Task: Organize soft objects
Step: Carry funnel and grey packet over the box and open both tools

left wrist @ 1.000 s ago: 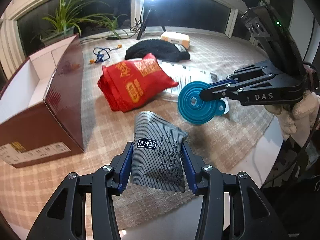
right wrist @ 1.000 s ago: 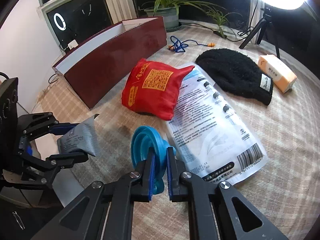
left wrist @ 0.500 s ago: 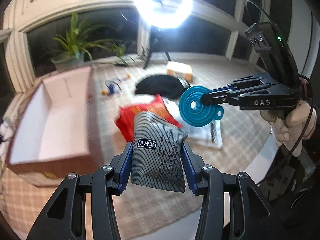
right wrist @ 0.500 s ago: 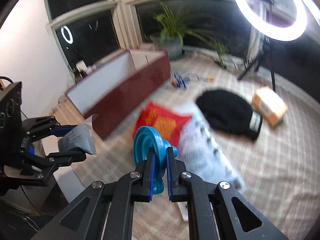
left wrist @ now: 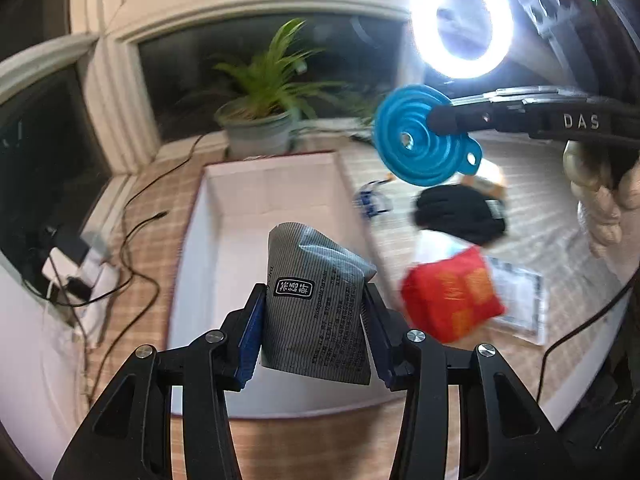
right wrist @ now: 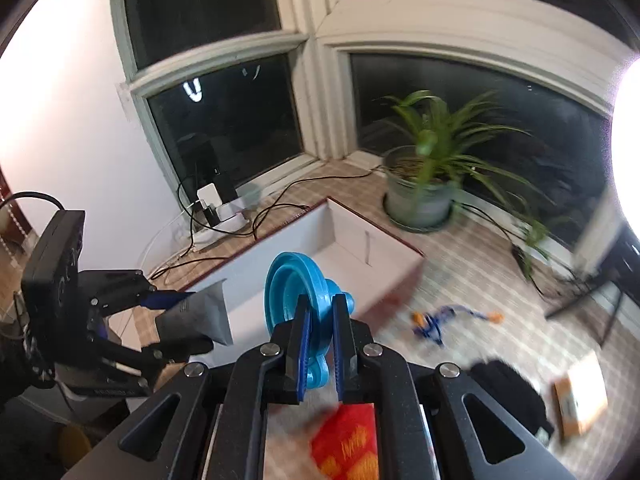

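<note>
My left gripper point(left wrist: 316, 324) is shut on a grey striped tea pouch point(left wrist: 316, 304) and holds it in the air above the open box point(left wrist: 260, 200), which is dark red outside and white inside. The pouch also shows in the right wrist view point(right wrist: 200, 316). My right gripper point(right wrist: 320, 328) is shut on a blue collapsible funnel point(right wrist: 296, 292), held high over the box's point(right wrist: 360, 240) far right corner; the funnel shows in the left wrist view point(left wrist: 420, 136) too. A red pouch point(left wrist: 452, 300), a black knitted hat point(left wrist: 460, 212) and a white plastic packet point(left wrist: 516, 292) lie on the checked mat.
A potted plant point(left wrist: 260, 120) stands behind the box. A lit ring lamp point(left wrist: 464, 24) is at the back right. Cables and a power strip point(left wrist: 80, 264) lie left of the box. A blue cord point(right wrist: 436, 324) and an orange carton point(right wrist: 580, 404) lie on the mat.
Both grippers have risen and swung left toward the box with their loads still held. The box now lies directly under the grey pouch, and its white inside is in view.
</note>
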A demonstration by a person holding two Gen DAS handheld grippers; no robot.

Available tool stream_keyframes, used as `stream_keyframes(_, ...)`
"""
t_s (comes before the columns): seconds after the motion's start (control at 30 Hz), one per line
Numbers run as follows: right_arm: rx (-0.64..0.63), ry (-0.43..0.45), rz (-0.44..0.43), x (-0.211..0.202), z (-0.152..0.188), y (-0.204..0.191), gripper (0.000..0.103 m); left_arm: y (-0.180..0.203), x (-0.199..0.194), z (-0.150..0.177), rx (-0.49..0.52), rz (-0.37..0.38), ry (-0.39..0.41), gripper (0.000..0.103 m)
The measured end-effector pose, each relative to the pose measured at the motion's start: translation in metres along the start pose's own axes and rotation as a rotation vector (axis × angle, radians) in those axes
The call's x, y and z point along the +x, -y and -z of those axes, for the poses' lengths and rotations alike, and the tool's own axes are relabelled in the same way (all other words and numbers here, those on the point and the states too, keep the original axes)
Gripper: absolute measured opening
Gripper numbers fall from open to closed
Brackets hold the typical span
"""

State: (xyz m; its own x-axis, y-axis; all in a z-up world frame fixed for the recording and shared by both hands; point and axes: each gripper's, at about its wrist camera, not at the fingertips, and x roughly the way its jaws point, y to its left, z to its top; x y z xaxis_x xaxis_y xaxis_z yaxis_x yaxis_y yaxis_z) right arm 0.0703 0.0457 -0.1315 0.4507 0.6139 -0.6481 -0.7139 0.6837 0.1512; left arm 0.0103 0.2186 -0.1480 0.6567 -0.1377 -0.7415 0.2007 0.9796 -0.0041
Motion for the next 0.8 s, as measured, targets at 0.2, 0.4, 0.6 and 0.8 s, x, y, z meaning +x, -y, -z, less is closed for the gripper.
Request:
stream_keyframes(0.2,-0.014,-0.137,-0.049,0.080,-0.028,-0.002,0.009,-0.019,0.032,-0.007,-0.026,-0.047,-0.120,0.045)
stream_keyframes(0.4,-0.017,-0.283,-0.046,0.148,-0.033,0.005,0.009,-0.025,0.061,-0.005,-0.046,-0.071,-0.227,0.045)
stream_keyframes(0.6,-0.029,-0.382,-0.015,0.189,-0.031,0.013,0.009,-0.019,0.080,-0.004,-0.022,-0.083,-0.290,0.045)
stream_keyframes(0.8,-0.034,-0.460,0.003,0.217,-0.028,0.019,0.009,-0.024,0.100,0.001,-0.032,-0.074,-0.362,0.045)
